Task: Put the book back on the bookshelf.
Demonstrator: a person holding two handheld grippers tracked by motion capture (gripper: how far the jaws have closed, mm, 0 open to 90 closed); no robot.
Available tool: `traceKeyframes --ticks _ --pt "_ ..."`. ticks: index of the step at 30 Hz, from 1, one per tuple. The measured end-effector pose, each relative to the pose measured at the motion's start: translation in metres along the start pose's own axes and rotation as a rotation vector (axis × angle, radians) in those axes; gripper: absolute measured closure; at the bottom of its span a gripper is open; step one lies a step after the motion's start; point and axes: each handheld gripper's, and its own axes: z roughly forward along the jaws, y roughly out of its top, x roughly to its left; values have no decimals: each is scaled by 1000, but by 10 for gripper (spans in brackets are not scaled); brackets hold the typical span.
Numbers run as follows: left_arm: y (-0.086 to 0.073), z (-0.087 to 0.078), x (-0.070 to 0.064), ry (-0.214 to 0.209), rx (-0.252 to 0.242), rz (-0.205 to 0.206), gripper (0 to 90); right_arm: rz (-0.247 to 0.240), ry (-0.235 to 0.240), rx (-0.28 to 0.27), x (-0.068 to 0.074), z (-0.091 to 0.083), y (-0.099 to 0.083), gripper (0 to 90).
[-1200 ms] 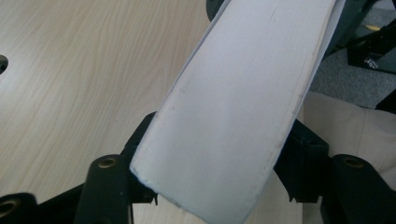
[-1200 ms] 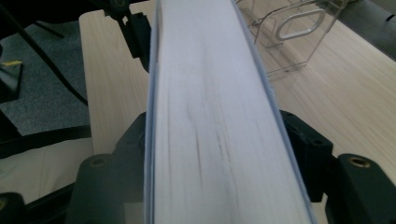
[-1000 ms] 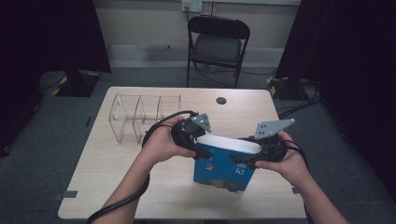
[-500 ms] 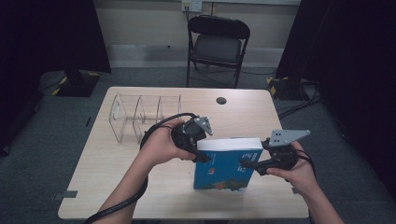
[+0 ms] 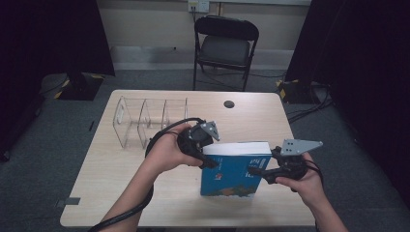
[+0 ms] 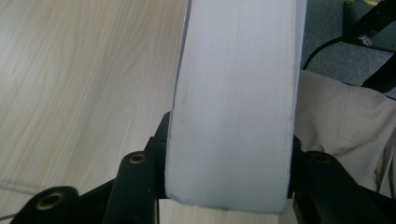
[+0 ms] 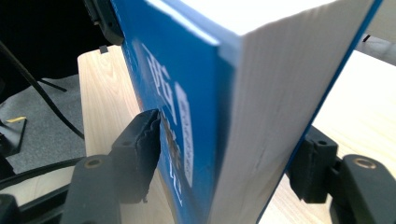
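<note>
A thick blue book [image 5: 231, 175] stands upright on the wooden table [image 5: 121, 193], with its white page edges on top. My left gripper [image 5: 209, 157] is shut on its upper left corner. In the left gripper view the white page block [image 6: 233, 93] is pinched between both jaws of that gripper [image 6: 229, 177]. My right gripper [image 5: 254, 170] grips the book's right edge at mid height. In the right gripper view its jaws [image 7: 229, 154] press on the blue cover [image 7: 187, 70] and on the back of the book.
A clear acrylic divider rack [image 5: 145, 121] stands at the table's back left. A small black round object [image 5: 228, 104] lies near the far edge. A black folding chair [image 5: 226, 43] is behind the table. Cables trail from both grippers.
The book has gone from tilted to standing upright. My right gripper has dropped lower and now sits on the book's right edge. The left gripper has kept its hold.
</note>
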Motion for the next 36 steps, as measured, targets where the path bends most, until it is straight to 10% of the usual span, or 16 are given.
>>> traceKeyframes --ticks 25,36 --pt "8 21 1 -35 40 -3 547 4 21 6 1 6 -3 340" --pt "0 21 3 -64 46 -98 491 6 21 8 1 8 -4 335"
